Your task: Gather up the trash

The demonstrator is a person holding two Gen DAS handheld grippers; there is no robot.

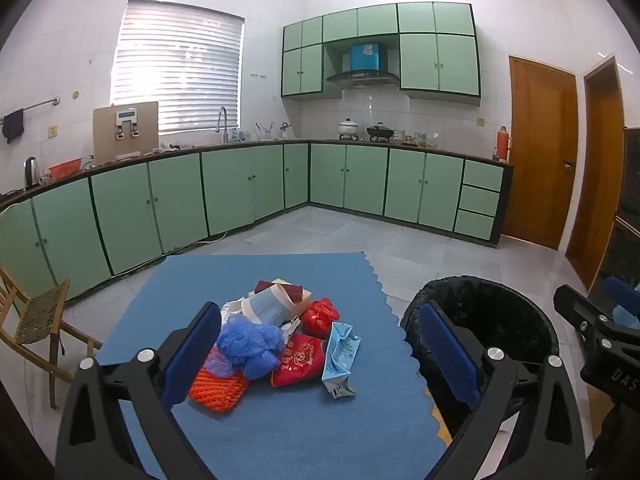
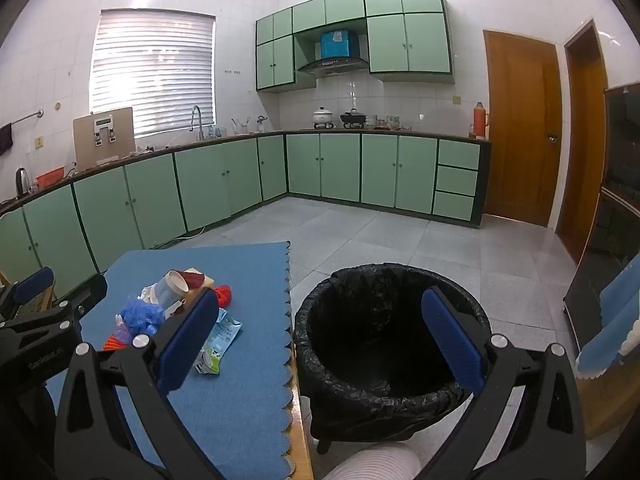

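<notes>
On the blue scalloped mat (image 1: 280, 420) covering the table, a heap of trash (image 1: 280, 332) lies near the mat's middle, with the black-lined bin (image 2: 384, 344) standing on the floor just beside the mat's right edge; the bin looks empty, so collection appears to be at its opening step, with no item yet lifted. The left gripper (image 1: 320, 352) hovers over the near side of the heap, jaws spread wide and holding nothing; the right gripper (image 2: 320, 344) hangs above the bin's left rim, likewise released and empty. The next move probably calls for lowering one gripper onto a single piece at the heap's edge and closing on it. The flattened light-blue carton (image 1: 339, 356), lying apart at the right of the heap, is the readiest candidate: its long axis runs near to far, crumpled end nearest. Smaller pieces include a blue plastic bag (image 1: 252, 344), a red packet (image 1: 298, 364), orange foam netting (image 1: 218, 390) and a paper cup (image 2: 172, 286) tipped on its side at the far end.
</notes>
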